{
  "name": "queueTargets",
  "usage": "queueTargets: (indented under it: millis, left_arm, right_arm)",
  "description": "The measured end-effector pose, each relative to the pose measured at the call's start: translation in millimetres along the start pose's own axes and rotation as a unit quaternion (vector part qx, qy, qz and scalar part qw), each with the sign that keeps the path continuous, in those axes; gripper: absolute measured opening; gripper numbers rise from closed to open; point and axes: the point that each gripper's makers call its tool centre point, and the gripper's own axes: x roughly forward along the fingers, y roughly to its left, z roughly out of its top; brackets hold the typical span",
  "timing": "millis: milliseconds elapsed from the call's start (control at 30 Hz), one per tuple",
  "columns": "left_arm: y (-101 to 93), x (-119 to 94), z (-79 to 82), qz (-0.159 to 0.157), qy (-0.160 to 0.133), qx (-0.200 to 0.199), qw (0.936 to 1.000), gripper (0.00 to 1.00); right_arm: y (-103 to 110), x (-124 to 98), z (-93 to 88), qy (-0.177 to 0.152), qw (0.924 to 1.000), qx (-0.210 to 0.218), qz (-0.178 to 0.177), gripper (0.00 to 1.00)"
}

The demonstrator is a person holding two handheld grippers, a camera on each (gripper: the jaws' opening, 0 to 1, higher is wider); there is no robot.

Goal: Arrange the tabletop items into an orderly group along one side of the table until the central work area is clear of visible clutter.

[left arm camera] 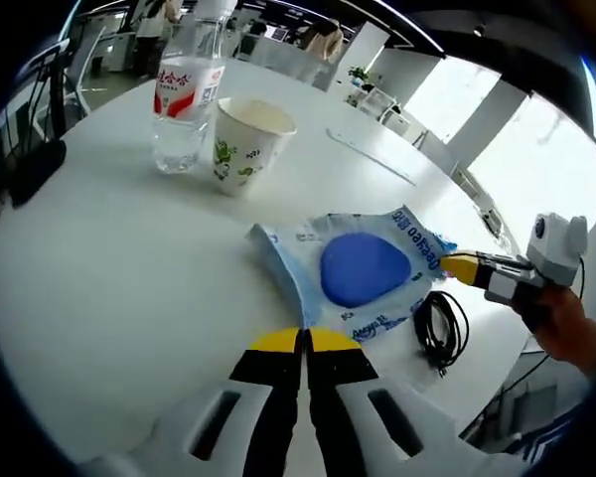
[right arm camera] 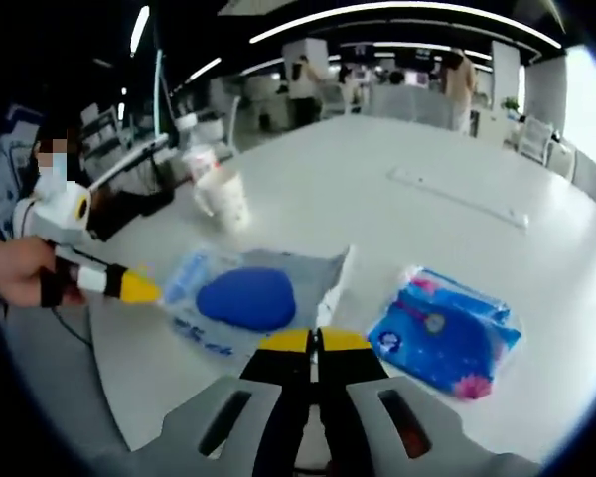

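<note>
A pale blue snack packet with a dark blue oval on it lies on the white round table. My left gripper is shut with its yellow tips at the packet's near edge. My right gripper comes in from the right, shut on the packet's opposite corner. In the right gripper view the same packet sits just past my right gripper. There my left gripper meets its left edge. A water bottle and a paper cup stand together farther back.
A blue tissue pack lies right of the packet. A coiled black cable rests near the table edge. A long pale strip lies across the far side. A hand holds the left gripper. Chairs and people stand beyond the table.
</note>
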Motion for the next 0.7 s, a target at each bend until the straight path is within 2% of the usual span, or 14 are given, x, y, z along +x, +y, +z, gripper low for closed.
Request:
queueTargets:
  millis: [200,367,467,700]
  left_arm:
    - [1.0,5,20.5,0.003,-0.014,0.008,0.9999,0.00]
    - [-3.0,9,33.2,0.002,-0.022,0.010,0.9997,0.00]
    - [-4.7,14,41.2,0.001,-0.026,0.011,0.9996,0.00]
    - [-2.1,28,58.8,0.003,-0.030,0.016,0.9994,0.00]
  right_arm:
    - [1,-9,-2.0,-0.015,0.9998,0.003,-0.010,0.00]
    - [7,-12,-12.6,-0.012,0.9996,0.017,-0.018,0.00]
    - [4,-8,-15.8,-0.012,0.9995,0.020,-0.019,0.00]
    - [-6,1,-9.9,-0.017,0.9985,0.047,-0.023,0.00]
